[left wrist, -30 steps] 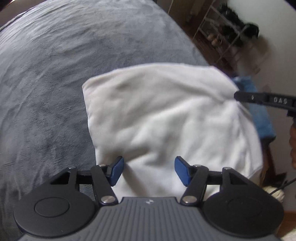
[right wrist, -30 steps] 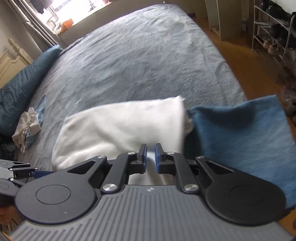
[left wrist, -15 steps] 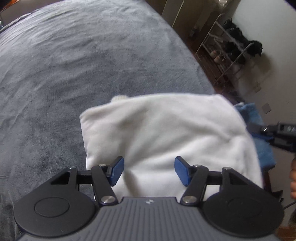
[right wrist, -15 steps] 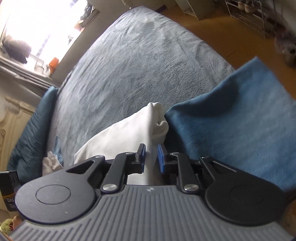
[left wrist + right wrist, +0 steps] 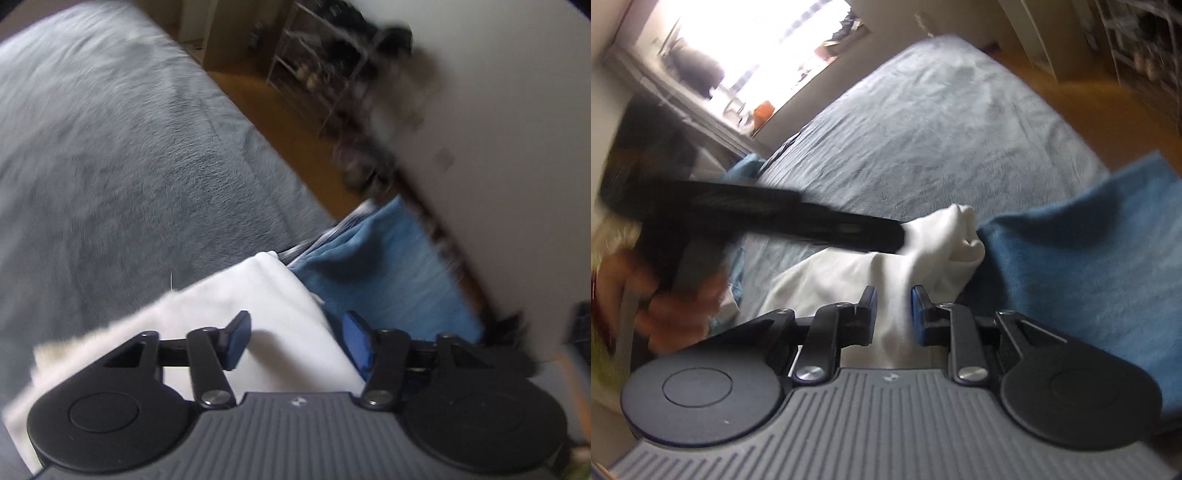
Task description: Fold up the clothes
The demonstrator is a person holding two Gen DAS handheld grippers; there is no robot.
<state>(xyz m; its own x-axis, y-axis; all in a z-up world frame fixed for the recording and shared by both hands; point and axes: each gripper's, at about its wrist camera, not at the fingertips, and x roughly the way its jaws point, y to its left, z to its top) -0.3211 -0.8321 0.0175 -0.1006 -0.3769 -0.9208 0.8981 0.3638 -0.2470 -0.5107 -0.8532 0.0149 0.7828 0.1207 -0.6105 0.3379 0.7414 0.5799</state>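
The right gripper [image 5: 894, 314] has a fold of white garment [image 5: 894, 273] between its parted fingers [image 5: 868, 314]. At 9 o'clock the blurred left gripper [image 5: 798, 218] reaches it; a blue towel [image 5: 1089, 240] lies at 3 o'clock on the grey bed [image 5: 942, 122].

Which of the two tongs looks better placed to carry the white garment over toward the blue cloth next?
The right tongs, probably. Their fingers are closed on a bunched part of the white garment, right beside the blue cloth. The left tongs are wide open above the garment, gripping nothing.

Your shoe rack [image 5: 332, 74] is smeared by motion blur, so what's on it can't be made out. The left gripper [image 5: 849, 229] crossing above the white garment [image 5: 923, 258] is just a dark streak; can't tell its jaws from that view.
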